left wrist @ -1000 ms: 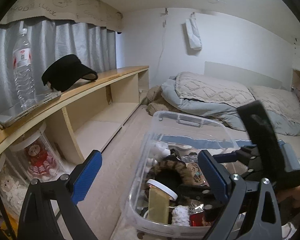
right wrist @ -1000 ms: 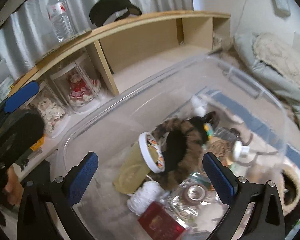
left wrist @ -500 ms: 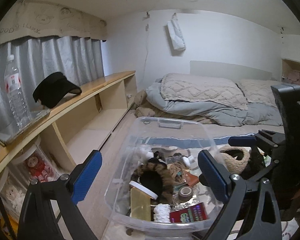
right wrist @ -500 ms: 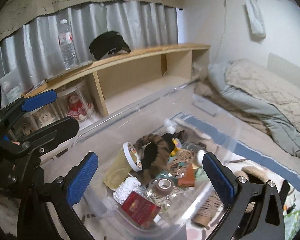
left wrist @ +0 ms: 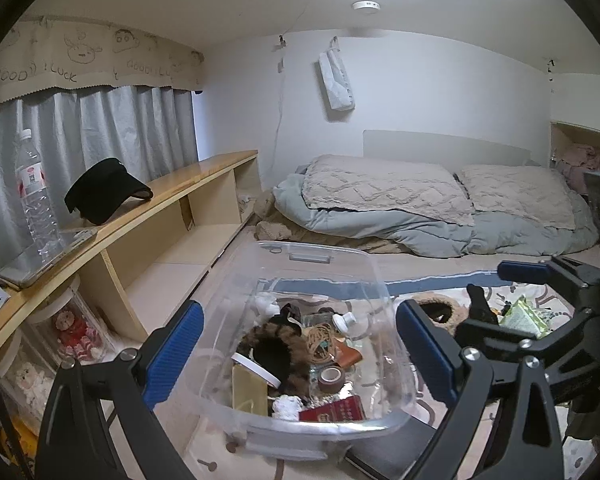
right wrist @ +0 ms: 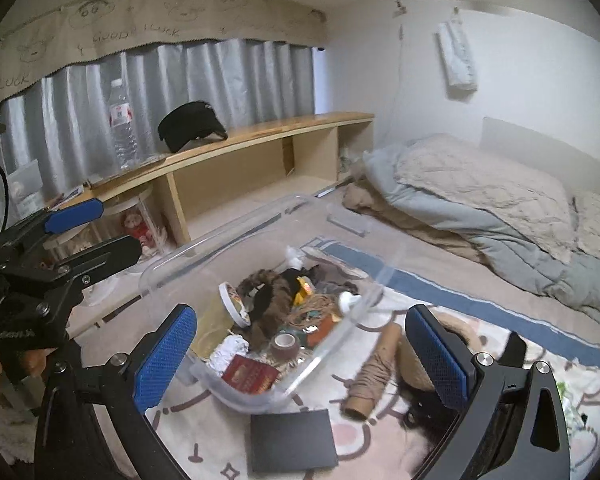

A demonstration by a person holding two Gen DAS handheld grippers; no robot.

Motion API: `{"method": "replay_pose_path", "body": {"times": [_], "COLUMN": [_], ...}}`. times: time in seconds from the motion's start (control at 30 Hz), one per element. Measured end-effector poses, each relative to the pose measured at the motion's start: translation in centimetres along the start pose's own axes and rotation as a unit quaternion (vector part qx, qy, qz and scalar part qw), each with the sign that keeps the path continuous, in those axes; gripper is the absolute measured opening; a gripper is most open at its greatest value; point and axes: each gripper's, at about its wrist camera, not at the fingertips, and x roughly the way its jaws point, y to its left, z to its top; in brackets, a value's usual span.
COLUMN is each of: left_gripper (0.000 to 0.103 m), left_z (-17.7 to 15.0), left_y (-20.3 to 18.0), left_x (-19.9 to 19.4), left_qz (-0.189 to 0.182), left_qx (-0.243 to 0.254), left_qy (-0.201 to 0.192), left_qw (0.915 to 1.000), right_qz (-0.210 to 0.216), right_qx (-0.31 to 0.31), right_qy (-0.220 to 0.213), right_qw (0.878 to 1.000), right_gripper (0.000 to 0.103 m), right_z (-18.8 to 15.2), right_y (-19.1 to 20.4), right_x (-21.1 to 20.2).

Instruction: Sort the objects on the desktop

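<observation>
A clear plastic bin (left wrist: 320,426) stands on the patterned mat, holding a tape roll (left wrist: 331,378), a red booklet (left wrist: 334,410), a white-lidded jar (left wrist: 256,372), a brown furry band (left wrist: 278,340) and other small items. My left gripper (left wrist: 300,354) hovers open above the bin's near side with nothing between its blue pads. In the right wrist view the same bin (right wrist: 236,396) sits below my right gripper (right wrist: 300,354), which is also open and holds nothing. A black card (right wrist: 292,440) and a twine spool (right wrist: 374,372) lie on the mat beside the bin.
A long wooden shelf (left wrist: 172,184) runs along the left with a water bottle (left wrist: 34,196) and a black visor (left wrist: 104,192); dolls in clear jars (left wrist: 74,332) stand below it. A bed with quilts (left wrist: 420,208) fills the back. A green packet (left wrist: 524,314) lies on the mat.
Both grippers have drawn back and risen away from the bin, so it looks smaller and more of the room shows. Their jaws stayed wide open and the bin's contents have not moved.
</observation>
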Motion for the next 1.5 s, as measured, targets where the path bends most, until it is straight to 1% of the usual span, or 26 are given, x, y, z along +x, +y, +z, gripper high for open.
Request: {"method": "replay_pose_path", "body": {"times": [0.27,0.3,0.33,0.4,0.53,0.7,0.83,0.97,1.07,1.3,1.37,1.5], "left_gripper": [0.099,0.100,0.102,0.103,0.103,0.103,0.103,0.103,0.103,0.103,0.103,0.103], "left_z": [-1.0,-1.2,-1.4,-1.9,-2.7,-4.0,-4.9,-5.9,-6.6,-8.1,-8.3,-8.7], "left_y": [-2.1,-2.3,-2.6,-3.0,-3.9,-5.0,-5.4,-6.2,-6.6,-7.4,-7.4,-7.6], "left_x": [-2.5,-2.7,-2.9,-3.3,-3.7,-4.2,-4.2,-4.4,-4.5,-4.7,-4.6,-4.6], "left_qz": [-0.013,-0.014,-0.016,-0.019,-0.029,-0.029,-0.031,-0.036,-0.041,-0.048,-0.045,-0.054], "left_qx": [-0.010,-0.012,-0.014,-0.019,-0.023,-0.017,-0.018,-0.007,-0.007,0.006,0.008,0.009], "left_qy": [0.000,0.001,0.003,0.003,0.006,0.012,0.022,0.030,0.034,0.044,0.045,0.052], "left_qw": [0.9999,0.9998,0.9998,0.9996,0.9993,0.9994,0.9991,0.9989,0.9985,0.9979,0.9979,0.9972], "right_qz": [-0.025,-0.028,-0.031,-0.040,-0.054,-0.064,-0.069,-0.071,-0.067,-0.075,-0.073,-0.076], "right_qx": [0.016,0.018,0.020,0.019,0.015,0.016,0.018,0.024,0.028,0.015,0.017,0.012], "right_qy": [-0.023,-0.026,-0.027,-0.032,-0.035,-0.042,-0.046,-0.045,-0.040,-0.028,-0.023,-0.015], "right_qw": [0.999,0.999,0.999,0.999,0.998,0.997,0.996,0.996,0.997,0.997,0.997,0.997], "right_gripper": [0.103,0.103,0.103,0.103,0.103,0.103,0.103,0.103,0.103,0.103,0.103,0.103], "right_z": [-2.1,-2.5,-2.8,-3.6,-4.8,-6.3,-7.1,-7.7,-8.1,-9.0,-9.3,-9.8], "right_y": [-1.1,-1.2,-1.3,-1.5,-1.7,-2.1,-2.3,-2.7,-2.8,-2.3,-2.2,-1.7], "right_x": [-4.9,-5.5,-6.0,-7.0,-8.3,-9.6,-10.2,-10.4,-10.3,-10.3,-10.4,-10.4]}}
